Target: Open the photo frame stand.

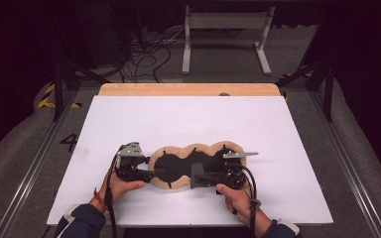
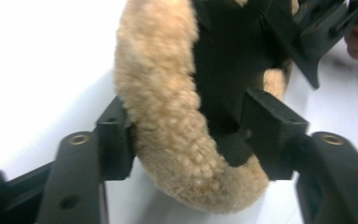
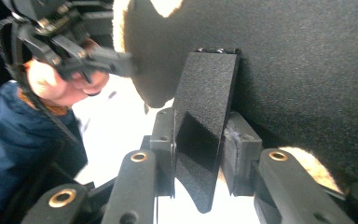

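We grip the fleece-edged black cover (image 1: 194, 163) mid-mat: left gripper (image 2: 186, 140) clamps its fleecy end, right gripper (image 3: 198, 154) pinches a black flap. Next, we judge, lift both together.

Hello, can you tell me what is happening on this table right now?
A person works at a white table with a gripper in each hand, handling a flat black piece edged with tan fleece. The left gripper has its jaws around the fleecy rim at the piece's left end. The right gripper is shut on a black tab that sticks out from the piece's near edge. The piece lies spread out on the table between the two hands.
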